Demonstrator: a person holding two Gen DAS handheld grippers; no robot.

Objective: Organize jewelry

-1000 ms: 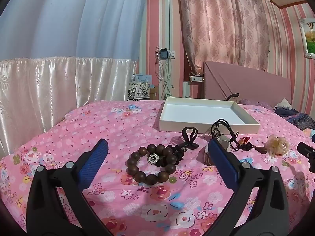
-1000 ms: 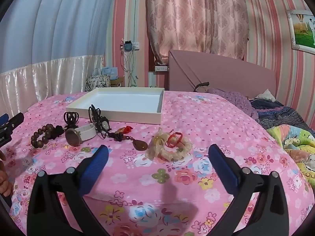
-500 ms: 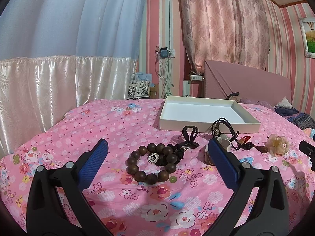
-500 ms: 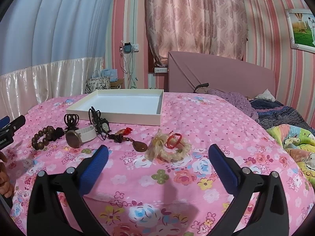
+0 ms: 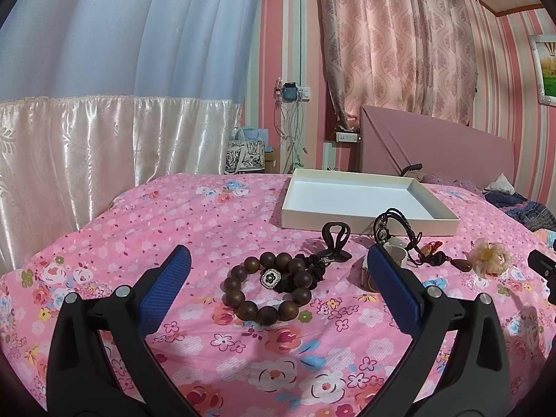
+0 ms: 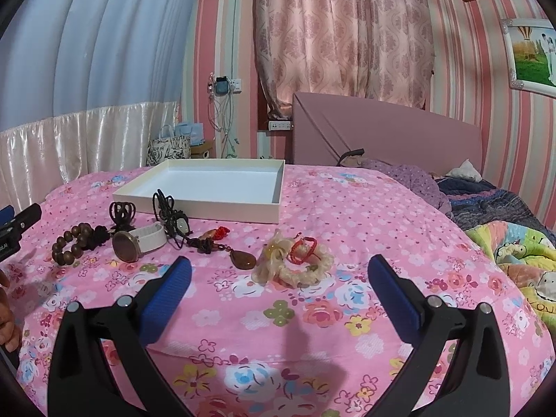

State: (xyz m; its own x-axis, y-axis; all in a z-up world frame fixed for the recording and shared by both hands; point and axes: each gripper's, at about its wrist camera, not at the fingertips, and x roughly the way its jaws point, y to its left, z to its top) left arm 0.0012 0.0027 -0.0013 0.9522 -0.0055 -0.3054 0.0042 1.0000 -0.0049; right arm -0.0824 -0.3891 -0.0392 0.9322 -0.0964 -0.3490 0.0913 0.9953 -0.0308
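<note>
Dark brown wooden bead bracelet point(image 5: 267, 286), rigid, rollable, likely light: pinch across beads; left gripper point(image 5: 278, 278) and right gripper point(image 6: 278, 278) both spread, empty

A brown wooden bead bracelet point(image 5: 267, 286), watch point(image 6: 139, 243) and amber pendant point(image 6: 243, 260) lie before an empty white tray point(image 6: 194, 205).

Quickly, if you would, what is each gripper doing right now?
Left gripper: tongs open, holding nothing, over the wooden bead bracelet.
Right gripper: tongs open, holding nothing.
</note>
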